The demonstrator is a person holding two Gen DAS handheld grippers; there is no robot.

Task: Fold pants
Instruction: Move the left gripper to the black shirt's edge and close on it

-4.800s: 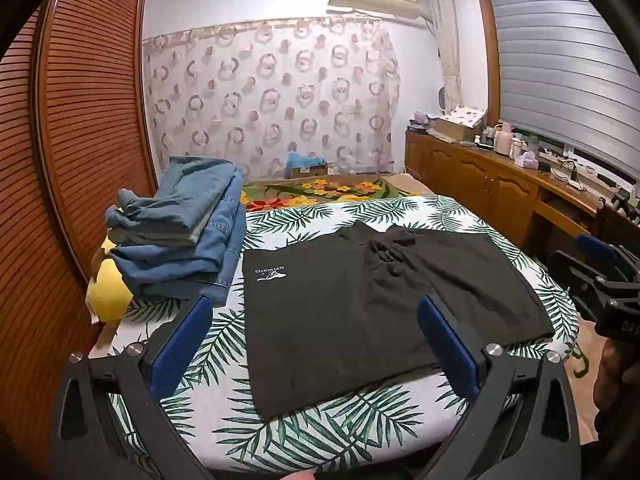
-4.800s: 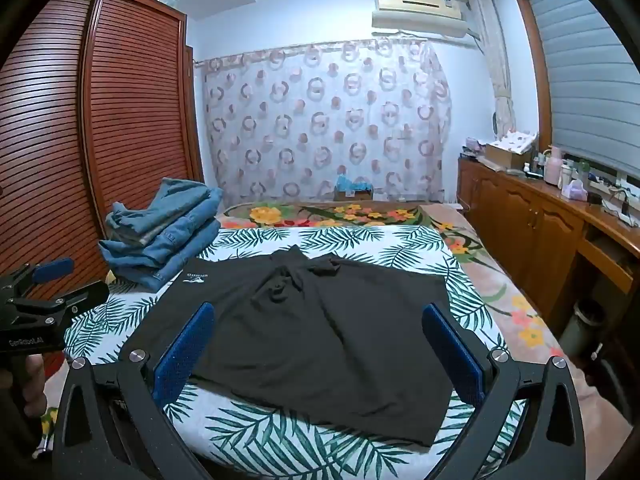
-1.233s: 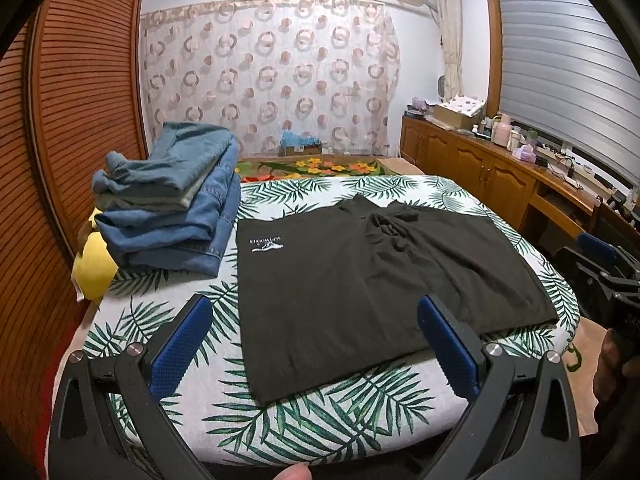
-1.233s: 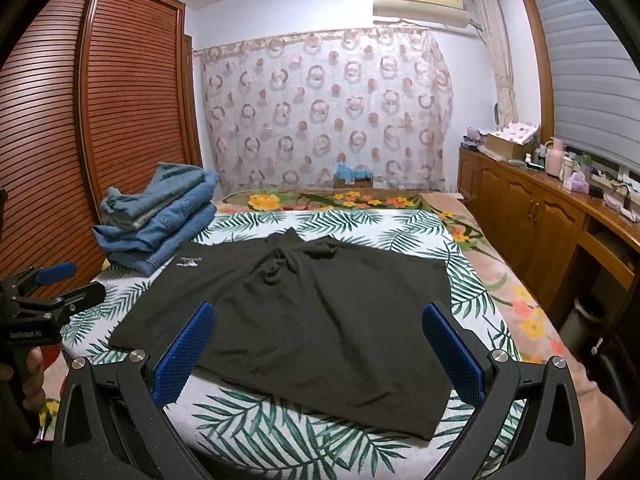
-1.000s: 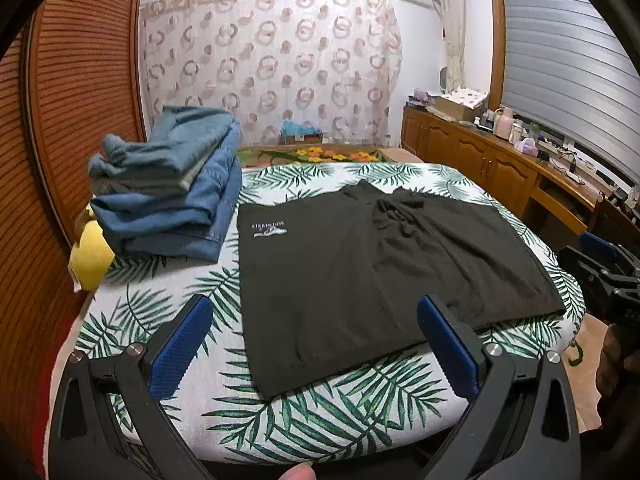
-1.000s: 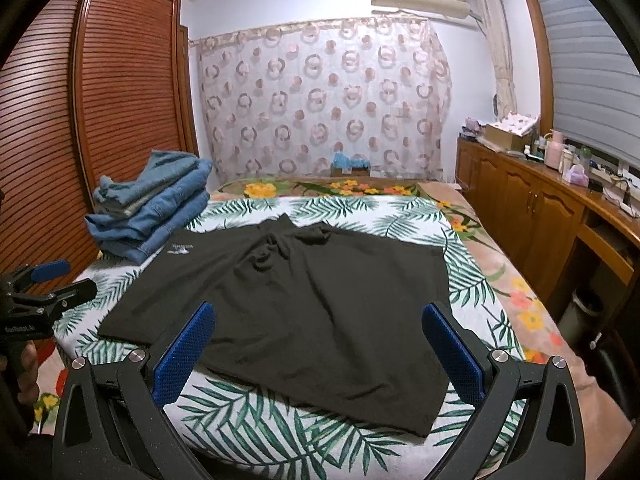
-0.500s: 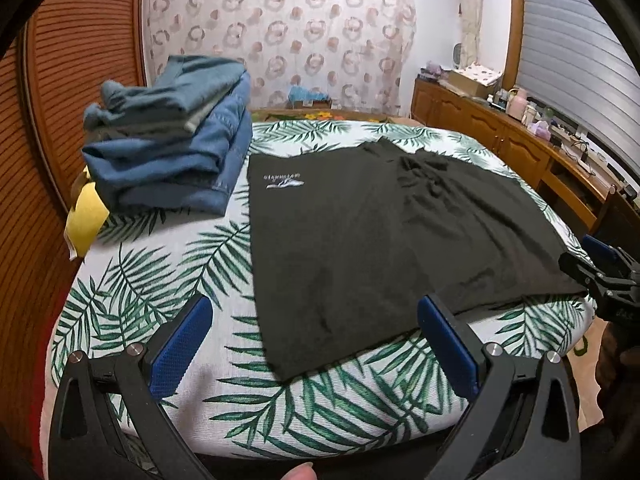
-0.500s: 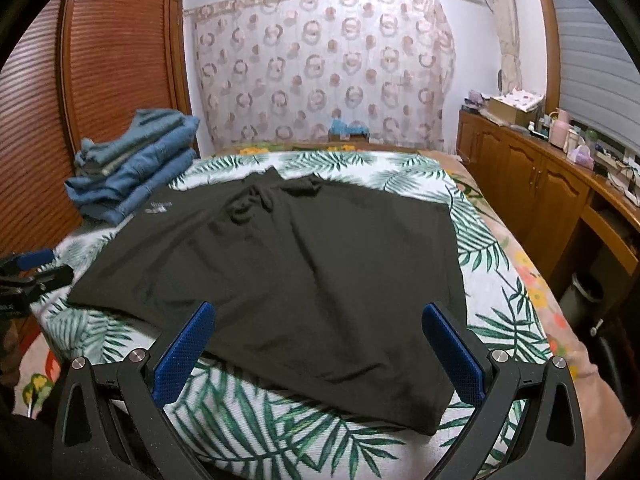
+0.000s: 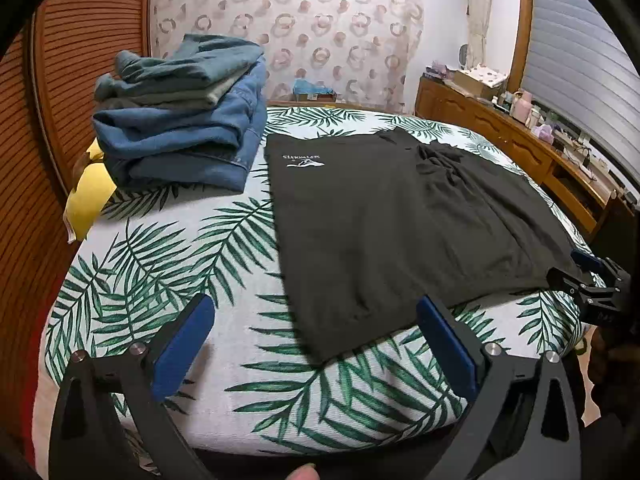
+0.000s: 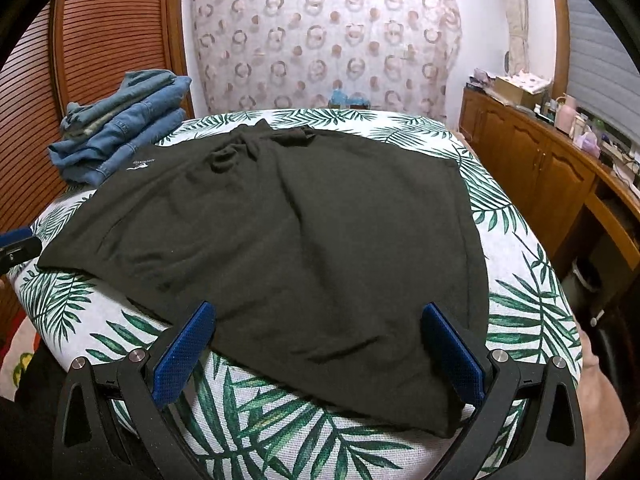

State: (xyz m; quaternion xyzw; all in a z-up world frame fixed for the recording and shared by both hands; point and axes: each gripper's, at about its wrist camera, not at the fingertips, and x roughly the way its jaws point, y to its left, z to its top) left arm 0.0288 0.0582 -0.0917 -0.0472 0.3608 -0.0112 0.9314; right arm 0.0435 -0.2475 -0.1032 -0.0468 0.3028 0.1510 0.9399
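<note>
Black pants (image 9: 392, 216) lie spread flat on the palm-leaf bedspread (image 9: 168, 264), with a small white logo (image 9: 302, 162) near the far left corner. They also show in the right wrist view (image 10: 288, 232). My left gripper (image 9: 316, 340) is open and empty, above the near left hem corner. My right gripper (image 10: 320, 344) is open and empty, low over the near right hem. The right gripper also shows at the right edge of the left wrist view (image 9: 592, 284).
A stack of folded blue jeans (image 9: 180, 120) sits at the bed's far left, with a yellow item (image 9: 86, 200) beside it. A slatted wooden wardrobe (image 9: 48, 120) stands on the left. A wooden cabinet (image 10: 552, 168) with clutter runs along the right.
Both grippers have come down and forward toward the near edge of the pants. Both stay open. The pants have not moved.
</note>
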